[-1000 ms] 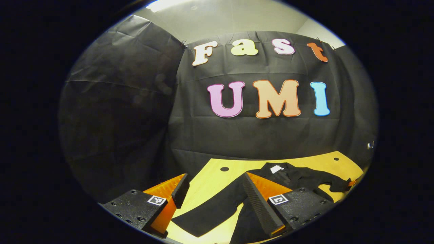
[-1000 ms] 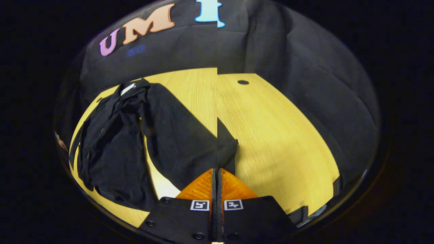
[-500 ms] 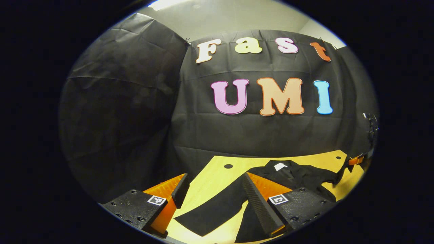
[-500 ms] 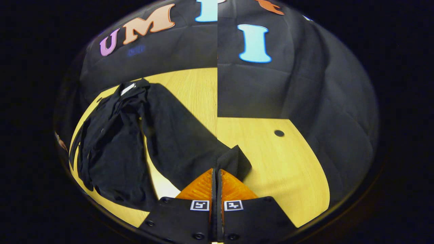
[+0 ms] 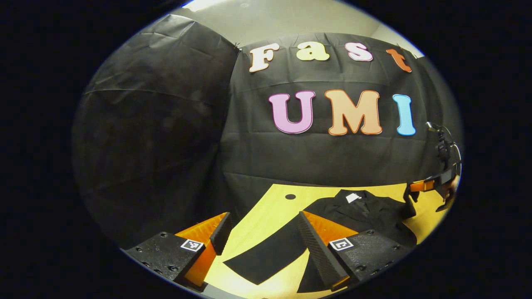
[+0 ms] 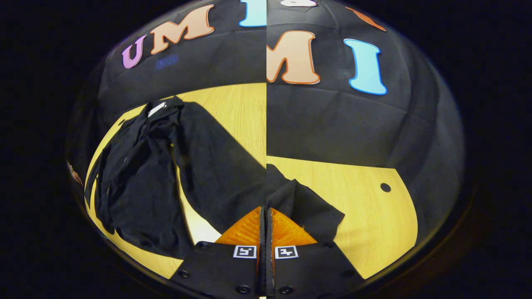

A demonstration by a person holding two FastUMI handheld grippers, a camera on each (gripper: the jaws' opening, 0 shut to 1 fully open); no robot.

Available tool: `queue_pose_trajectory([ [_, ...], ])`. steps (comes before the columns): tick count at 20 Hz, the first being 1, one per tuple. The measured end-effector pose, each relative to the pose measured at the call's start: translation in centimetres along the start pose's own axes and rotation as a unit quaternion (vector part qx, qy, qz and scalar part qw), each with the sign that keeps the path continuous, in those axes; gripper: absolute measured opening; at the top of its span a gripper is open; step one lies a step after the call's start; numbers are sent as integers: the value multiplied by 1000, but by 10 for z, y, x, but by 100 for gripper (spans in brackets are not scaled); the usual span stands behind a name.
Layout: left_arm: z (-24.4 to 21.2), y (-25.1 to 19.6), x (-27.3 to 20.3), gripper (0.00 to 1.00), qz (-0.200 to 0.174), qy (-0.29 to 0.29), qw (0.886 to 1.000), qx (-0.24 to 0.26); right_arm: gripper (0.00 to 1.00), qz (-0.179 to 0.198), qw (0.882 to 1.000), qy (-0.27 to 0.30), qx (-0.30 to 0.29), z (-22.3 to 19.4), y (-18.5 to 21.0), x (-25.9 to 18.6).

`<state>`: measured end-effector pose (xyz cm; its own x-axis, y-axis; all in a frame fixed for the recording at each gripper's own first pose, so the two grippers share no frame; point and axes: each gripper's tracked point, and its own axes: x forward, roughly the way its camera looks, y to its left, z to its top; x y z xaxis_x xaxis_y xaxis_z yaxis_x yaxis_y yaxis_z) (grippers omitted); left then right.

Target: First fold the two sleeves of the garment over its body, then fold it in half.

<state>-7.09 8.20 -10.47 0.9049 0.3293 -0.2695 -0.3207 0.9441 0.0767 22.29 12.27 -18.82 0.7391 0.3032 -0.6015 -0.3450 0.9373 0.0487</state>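
In the left gripper view, the left gripper (image 5: 261,232) is seen at the bottom of the frame with its two fingers spread wide apart and nothing between them. Between and beyond the fingers, a pale yellow wooden table (image 5: 266,209) with a small dark round hole (image 5: 290,196) near its far edge is seen. A long black sleeve (image 5: 270,251) of the black fabric garment (image 5: 365,214) is laid flat on the table, running from lower centre towards the garment's body at lower right. A small white label (image 5: 353,198) is seen at the garment's collar. At the far right edge of the frame, the right gripper (image 5: 422,186) is seen raised above the table, with a dark strip of the garment's other sleeve hanging from its tips.

The right gripper view is split by a vertical seam at its centre, and the two halves do not match. In the left half, the garment (image 6: 137,182) is seen rumpled on the table (image 6: 232,108), with a sleeve stretched towards the bottom centre. At bottom centre, the right gripper (image 6: 266,226) is seen with its fingers pressed together on the black sleeve end (image 6: 307,207), which is bunched just right of the tips.
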Motion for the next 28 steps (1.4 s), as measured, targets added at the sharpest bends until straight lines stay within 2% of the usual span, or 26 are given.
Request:
queue_pose_trajectory([
  [3, -7, 2, -1, 94, 4, 8, 1000, -2, 2, 23, 1000, -5, 6, 17, 28, 17],
  [11, -25, 11, -2, 94, 17, 31, 999, -10, 1, 75, 997, -11, -23, 50, 98, 58],
  [17, -56, 27, -3, 94, 31, 69, 997, -21, 1, 112, 992, -10, -49, 68, 155, 92],
  [21, -85, 33, 3, 96, 39, 103, 993, -32, 1, 139, 987, -1, -74, 62, 195, 116],
  [25, -113, 39, 9, 96, 45, 122, 991, -26, 1, 160, 981, 22, -105, 38, 226, 134],
  [28, -135, 43, 15, 96, 49, 137, 989, -38, 1, 162, 978, 32, -124, 19, 245, 153],
])
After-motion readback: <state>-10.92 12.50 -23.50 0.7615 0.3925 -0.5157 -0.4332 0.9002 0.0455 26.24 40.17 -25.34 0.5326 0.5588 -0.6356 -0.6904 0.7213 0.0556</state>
